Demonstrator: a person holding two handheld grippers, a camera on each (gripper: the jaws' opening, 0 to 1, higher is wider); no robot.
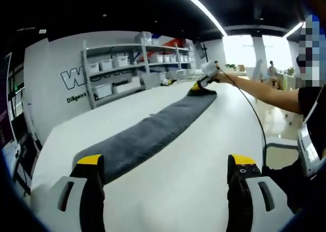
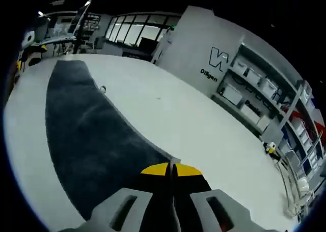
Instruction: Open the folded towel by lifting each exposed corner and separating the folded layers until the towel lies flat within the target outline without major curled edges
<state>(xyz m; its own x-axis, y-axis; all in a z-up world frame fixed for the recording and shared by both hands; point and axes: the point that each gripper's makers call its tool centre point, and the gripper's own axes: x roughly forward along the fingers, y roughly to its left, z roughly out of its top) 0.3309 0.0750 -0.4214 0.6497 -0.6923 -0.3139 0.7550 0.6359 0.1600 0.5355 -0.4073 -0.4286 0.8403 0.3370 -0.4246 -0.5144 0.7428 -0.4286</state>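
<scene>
Right gripper (image 2: 171, 169) clamps the gray towel (image 2: 86, 135); left gripper (image 1: 165, 163) gapes apart; shelf bins (image 1: 105, 65) contents unclear.

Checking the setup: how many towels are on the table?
1: a long, folded dark grey towel stretched along the white table, its far end under the right gripper.
</scene>
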